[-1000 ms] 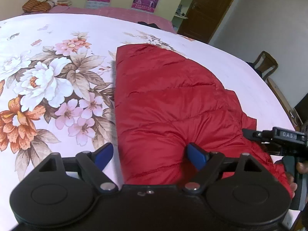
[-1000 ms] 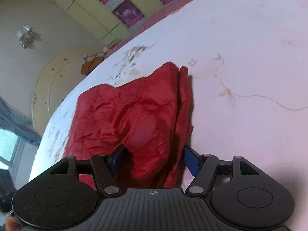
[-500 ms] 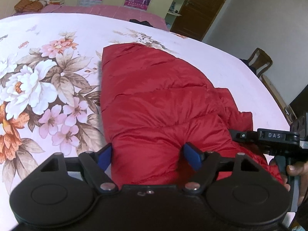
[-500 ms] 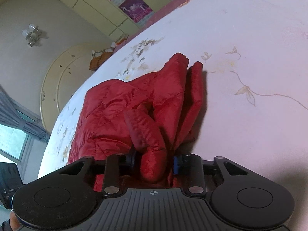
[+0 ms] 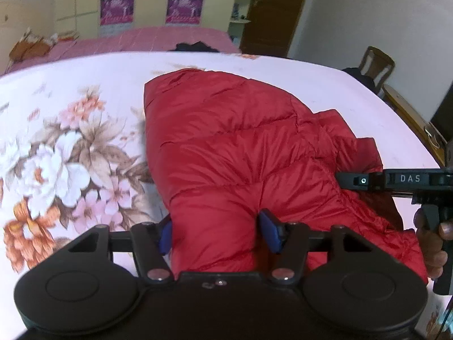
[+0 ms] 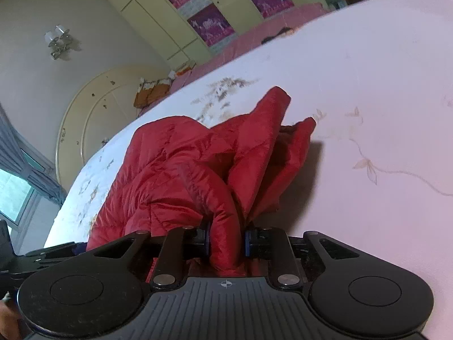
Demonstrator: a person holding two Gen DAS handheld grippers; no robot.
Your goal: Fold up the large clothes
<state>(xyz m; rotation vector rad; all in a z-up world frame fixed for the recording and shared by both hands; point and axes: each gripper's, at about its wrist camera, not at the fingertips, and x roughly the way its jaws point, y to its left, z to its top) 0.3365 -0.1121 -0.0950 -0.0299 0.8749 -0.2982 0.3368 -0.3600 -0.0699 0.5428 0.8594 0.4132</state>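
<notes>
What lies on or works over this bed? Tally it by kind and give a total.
Red jacket: 1
Grippers: 2 (left gripper, right gripper)
Floral bedsheet: 1
Total: 4

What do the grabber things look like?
Both are black plastic. The left gripper has blue fingertip pads and two round discs behind. The right gripper looks alike, with a ribbed body and a small crosshair mark. From the left view, its side reads "DAS" in white.
</notes>
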